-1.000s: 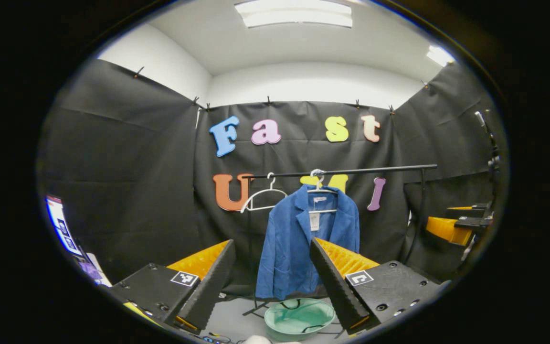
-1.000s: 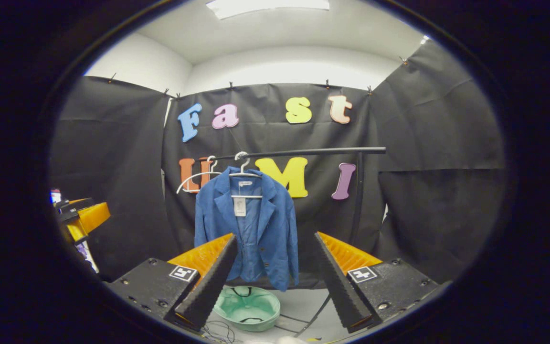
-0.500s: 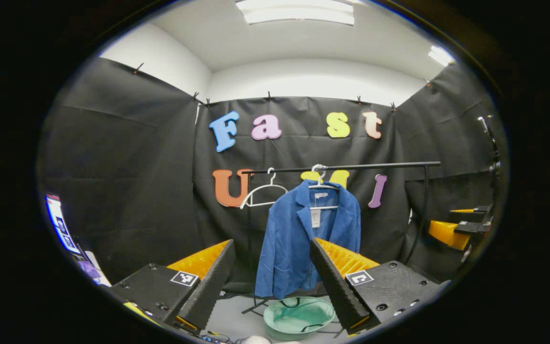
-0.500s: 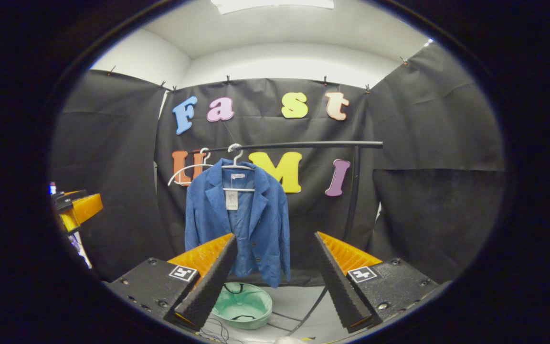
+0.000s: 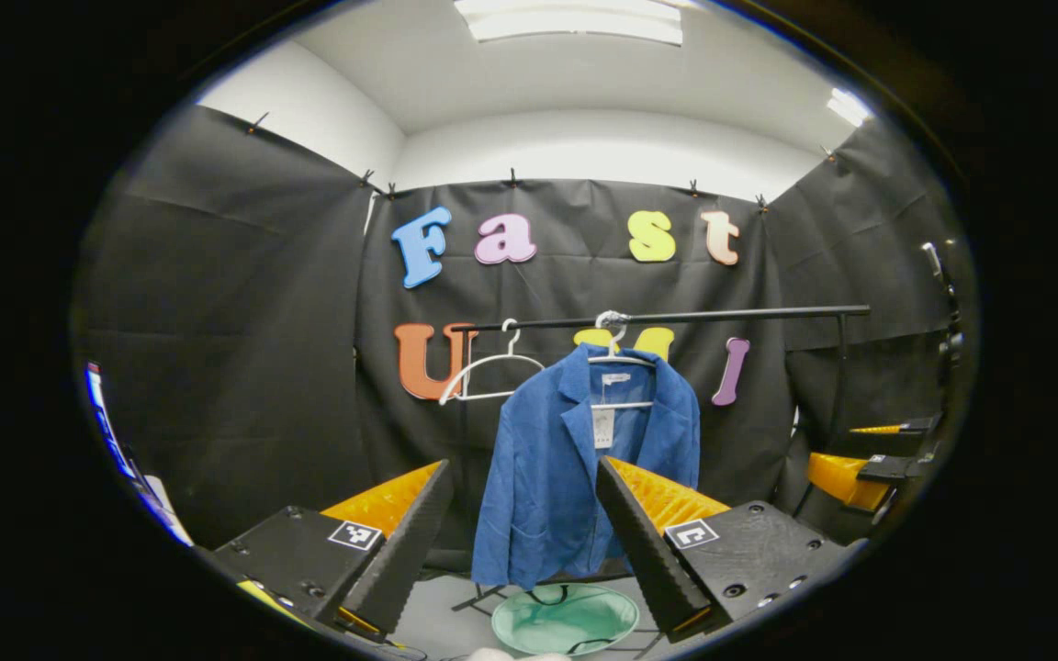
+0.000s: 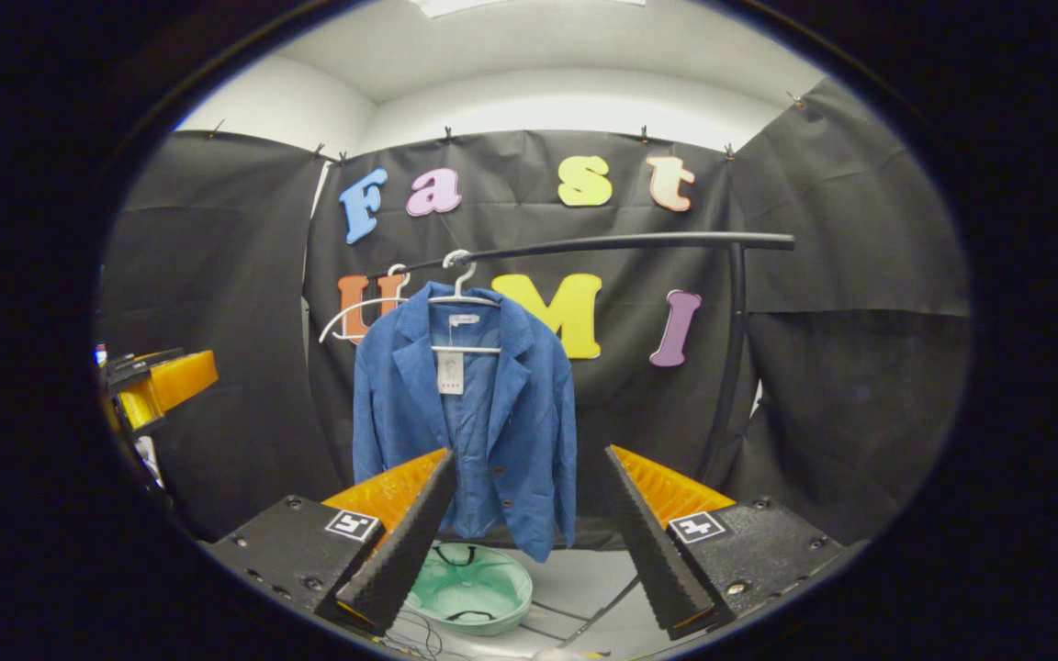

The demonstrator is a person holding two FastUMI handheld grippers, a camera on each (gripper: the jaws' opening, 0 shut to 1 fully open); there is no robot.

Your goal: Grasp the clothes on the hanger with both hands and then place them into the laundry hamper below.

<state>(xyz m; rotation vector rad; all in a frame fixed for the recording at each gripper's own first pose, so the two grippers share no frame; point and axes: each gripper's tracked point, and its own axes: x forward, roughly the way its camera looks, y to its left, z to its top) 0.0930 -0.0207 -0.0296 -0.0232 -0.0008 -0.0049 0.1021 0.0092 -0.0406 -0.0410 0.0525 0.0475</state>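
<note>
A blue jacket [image 5: 575,468] [image 6: 469,413] hangs on a white hanger [image 5: 616,353] [image 6: 463,294] from a black rail [image 5: 676,318] [image 6: 602,244]. Below it on the floor sits a pale green hamper [image 5: 564,620] [image 6: 472,588]. My left gripper [image 5: 522,542] is open and empty, still some way short of the jacket. My right gripper [image 6: 529,537] is open and empty too, with the jacket ahead and slightly left. The right gripper [image 5: 864,464] shows far right in the left gripper view; the left gripper [image 6: 157,386] shows far left in the right gripper view.
An empty white hanger [image 5: 490,372] [image 6: 359,312] hangs left of the jacket. The rail's upright post [image 6: 729,367] and black foot bars [image 6: 598,606] stand to the right. Cables lie on the grey floor [image 6: 584,574] by the hamper.
Both grippers have moved forward toward the rack; the jacket and rail look larger and closer. Both stayed open. The jacket hangs as before.
</note>
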